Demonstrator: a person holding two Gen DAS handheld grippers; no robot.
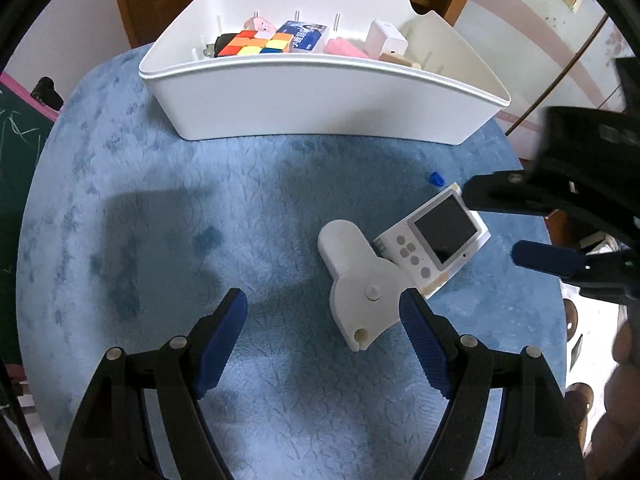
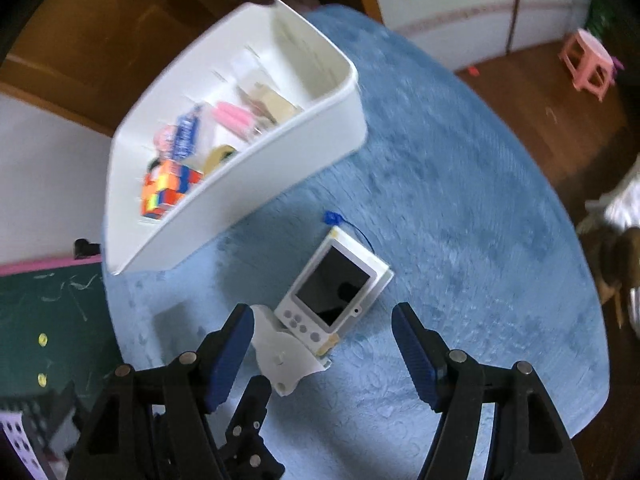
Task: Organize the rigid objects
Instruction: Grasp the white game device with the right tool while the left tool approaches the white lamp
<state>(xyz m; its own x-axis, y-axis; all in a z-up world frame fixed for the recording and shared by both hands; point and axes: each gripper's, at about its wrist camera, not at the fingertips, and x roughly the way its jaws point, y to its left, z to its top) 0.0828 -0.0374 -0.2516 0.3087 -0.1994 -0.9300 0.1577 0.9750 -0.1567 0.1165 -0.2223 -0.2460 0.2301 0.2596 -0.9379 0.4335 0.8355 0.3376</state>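
Observation:
A white bin (image 1: 320, 96) at the far side of the blue round table holds a colour cube (image 1: 256, 43), a blue-white box, a pink item and a white block. On the cloth lie a white plastic part (image 1: 360, 284) and a small white device with a dark screen (image 1: 436, 236), touching each other. My left gripper (image 1: 322, 312) is open, its right finger beside the white part. My right gripper (image 2: 322, 334) is open above the device (image 2: 334, 292) and the white part (image 2: 286, 356); in the left wrist view it enters from the right (image 1: 504, 220). The bin shows in the right wrist view (image 2: 248, 168).
A small blue cap (image 1: 437, 179) on a cord lies by the device. A green chalkboard (image 1: 16, 152) stands left of the table. A pink stool (image 2: 590, 62) stands on the wooden floor to the right. A wooden cabinet is behind the bin.

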